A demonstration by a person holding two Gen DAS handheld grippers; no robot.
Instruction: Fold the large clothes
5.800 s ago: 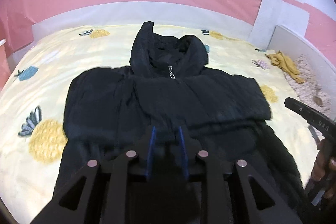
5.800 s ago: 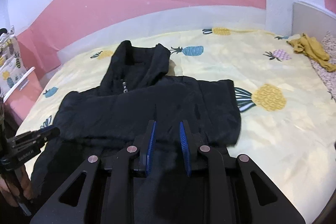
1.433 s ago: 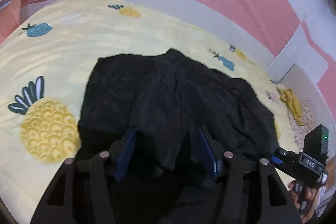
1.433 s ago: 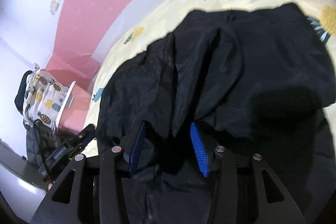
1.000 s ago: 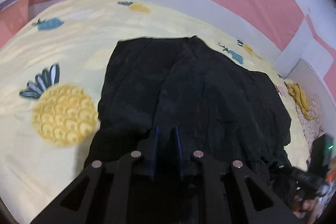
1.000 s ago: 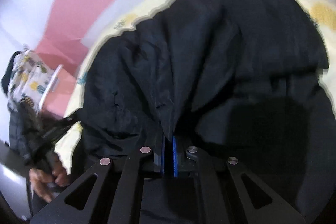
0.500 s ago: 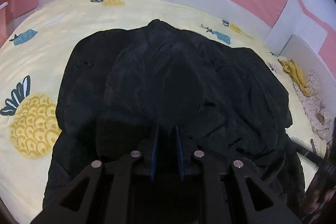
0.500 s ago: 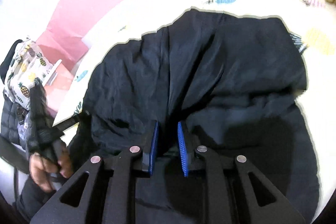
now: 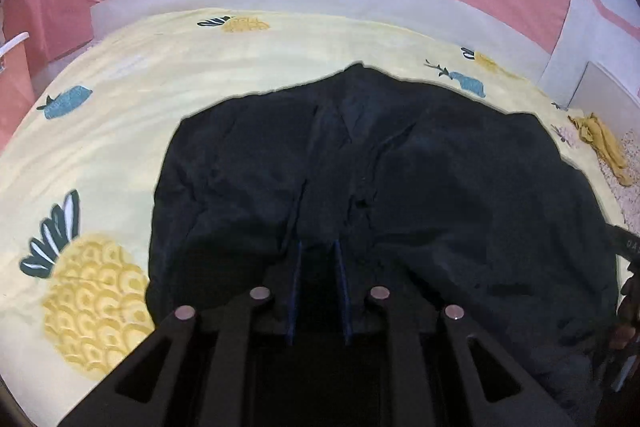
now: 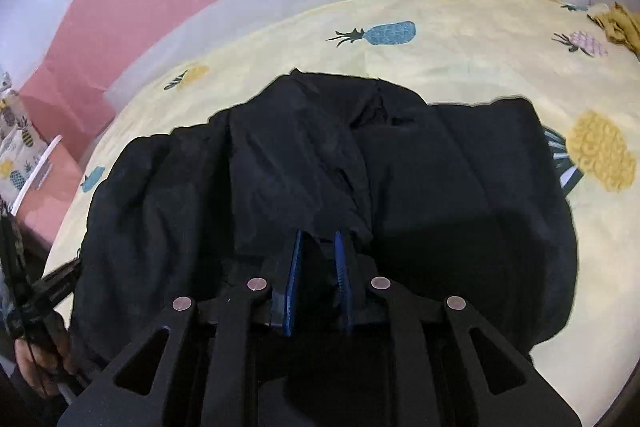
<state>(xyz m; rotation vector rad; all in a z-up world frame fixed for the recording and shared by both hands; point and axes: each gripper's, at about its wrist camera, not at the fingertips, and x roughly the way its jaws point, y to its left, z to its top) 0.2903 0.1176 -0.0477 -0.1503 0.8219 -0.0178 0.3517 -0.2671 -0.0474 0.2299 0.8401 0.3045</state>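
jacket (image 9: pixel 420 187) bunched on bedsheet (image 9: pixel 120 107), pinched by both claws.

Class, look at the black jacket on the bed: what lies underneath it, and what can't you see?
Under the black jacket lies the yellow pineapple-print sheet, showing all around its edges. The jacket is folded over itself, so its lower layers and the sheet beneath stay hidden.

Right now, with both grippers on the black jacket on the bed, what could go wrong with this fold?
1. The right gripper has its jaws closing around a thin ridge of the jacket; the slick fabric may slip free.
2. The left gripper grips only a small pinch, so the bulky layers could sag and bunch.
3. The far edge already looks uneven against the bedsheet, so the fold may end lopsided.
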